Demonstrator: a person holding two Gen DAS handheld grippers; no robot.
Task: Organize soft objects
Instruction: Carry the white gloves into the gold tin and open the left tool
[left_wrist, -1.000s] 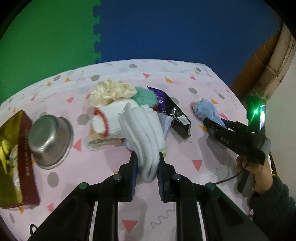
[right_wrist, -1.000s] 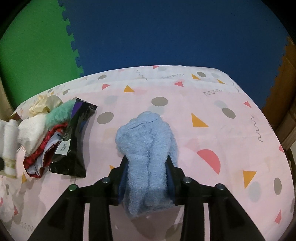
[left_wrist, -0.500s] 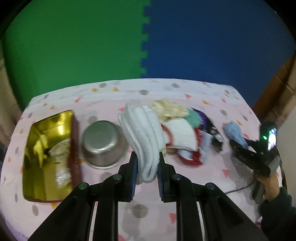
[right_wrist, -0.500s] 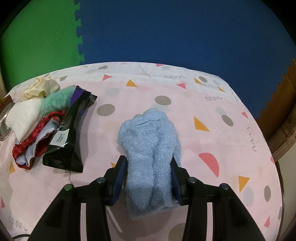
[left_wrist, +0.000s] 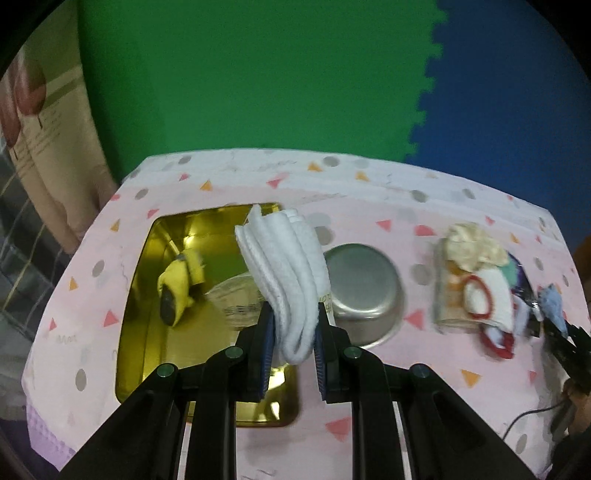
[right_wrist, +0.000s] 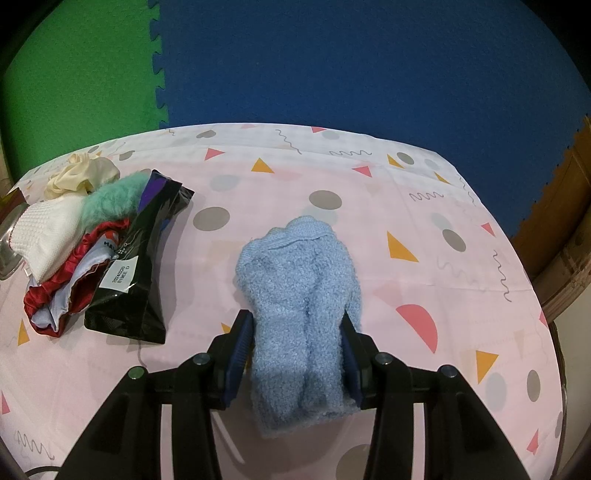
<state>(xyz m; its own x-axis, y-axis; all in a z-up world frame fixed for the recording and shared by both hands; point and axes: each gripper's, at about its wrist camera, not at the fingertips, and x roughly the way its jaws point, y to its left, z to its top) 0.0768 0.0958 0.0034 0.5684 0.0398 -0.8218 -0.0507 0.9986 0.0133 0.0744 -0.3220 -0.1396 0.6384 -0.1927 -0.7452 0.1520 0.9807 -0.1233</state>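
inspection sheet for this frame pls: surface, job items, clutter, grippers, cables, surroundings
Surface: patterned pink tablecloth.
Job's things: white cloth; blue fuzzy cloth; soft pile; gold tin holding a yellow toy.
Clutter: steel bowl, black pouch.
Grippers: left gripper clamps the white cloth; right gripper jaws just widened around the blue one.
Cables: thin black cable.
Surroundings: green and blue foam mats.

- The left gripper (left_wrist: 293, 325) tilts downward, its jaws clamped tight on white cloth (left_wrist: 284, 273).
- The right gripper (right_wrist: 297, 343) tilts downward; its jaws have just been opening, blue cloth (right_wrist: 301, 302) between them.
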